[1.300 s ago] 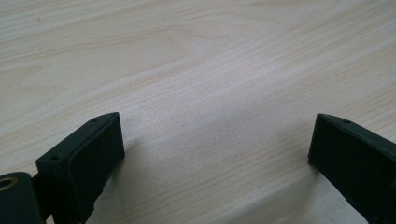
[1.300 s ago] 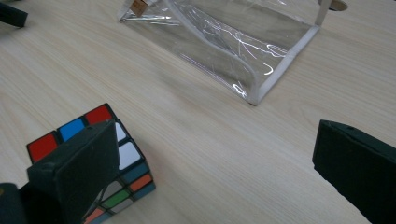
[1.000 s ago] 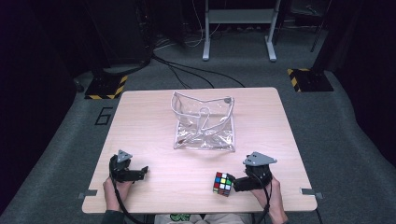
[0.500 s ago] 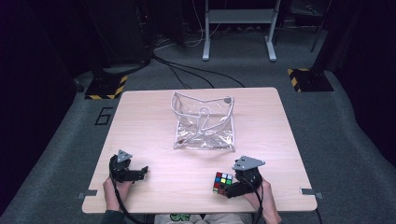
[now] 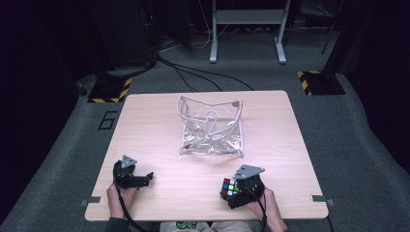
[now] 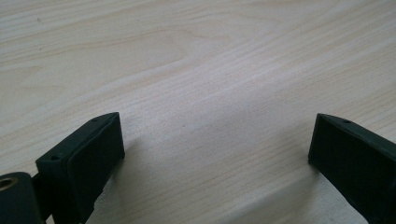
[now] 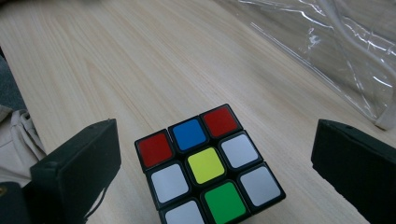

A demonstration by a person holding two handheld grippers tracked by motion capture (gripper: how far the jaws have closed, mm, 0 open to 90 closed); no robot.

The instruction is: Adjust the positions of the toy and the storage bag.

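Right gripper [image 5: 232, 191] has slid left and in toward the cube since a second ago; left gripper [image 5: 140, 180] unchanged, same spot near the front left edge. Rubik's cube [image 7: 209, 167] sits on the table [image 5: 154, 140] squarely between the right fingers [image 7: 84, 163], jaws spread wide either side of it, not touching yet — clear gap of bare wood on both flanks in the right gripper view. Cube is rotated a bit against the jaw line, so a corner rather than a flat face points toward each pad; no long axis to speak of, it's a cube, so only that yaw matters. Top face shows red, blue, red along the far row, yellow centre, green below it. In the high view the cube [image 5: 230, 186] lies just ahead of and left of the right hand, near the front edge, well apart from the left gripper, so the right is clearly the nearer one. Left fingers [image 6: 88, 154] also stand apart, nothing between them, just wood. Beyond the right fingertips, farther up the table, lies a clear plastic bag [image 5: 211, 126], mouth open, with a white cord; its near edge shows in the right gripper view [image 7: 327, 56]. Likely next: close on the cube, maybe squaring up the wrist first so pads meet flat faces.
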